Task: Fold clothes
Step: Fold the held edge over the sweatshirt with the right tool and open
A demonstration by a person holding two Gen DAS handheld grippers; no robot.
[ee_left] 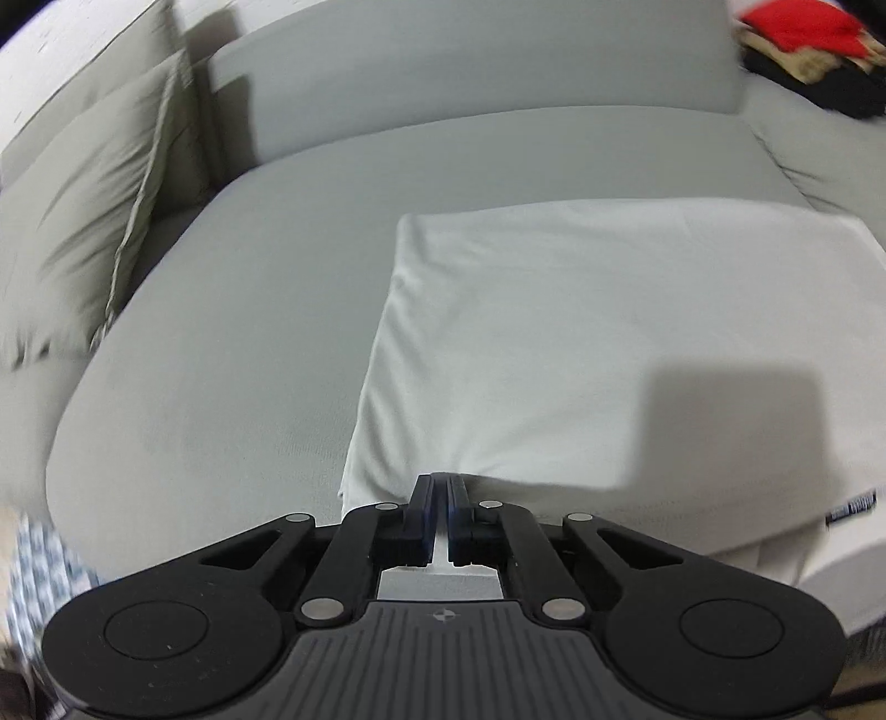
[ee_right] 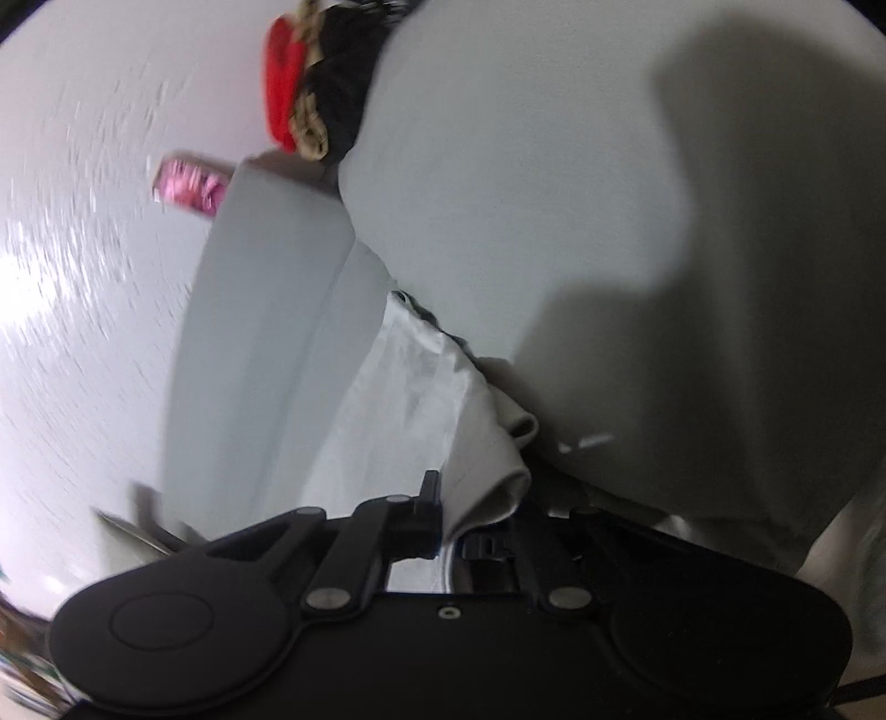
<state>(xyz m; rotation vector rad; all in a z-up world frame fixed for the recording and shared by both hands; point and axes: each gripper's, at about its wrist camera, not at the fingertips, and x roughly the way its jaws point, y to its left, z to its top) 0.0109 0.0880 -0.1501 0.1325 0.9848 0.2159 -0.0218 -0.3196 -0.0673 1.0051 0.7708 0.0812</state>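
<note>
white garment lies flat on the grey sofa seat, spreading ahead of and to the right of your left claw. it looks already folded at least once: left edge straight, far edge square, top smooth. the left claw's fingers are pinched together on the near hem, cloth puckering right at the tips, so you're holding that edge, probably to lift it over for the next fold.

your right claw is rolled nearly sideways and the view is blurred. a wad of the same white cloth runs from ahead of it back into the jaws and covers the right finger. i'd call it clamped on the cloth, but only the left finger shows.

room: bare seat well to the left of the left claw, back cushion far ahead, loose pillow far left. clothes pile, red and black, sits far ahead-right, well apart from the garment. folding away from you has open seat before the back cushion. near hem sits at the sofa's front edge, so no slack toward you; my guess is a drag that way pulls it off the seat.
</note>
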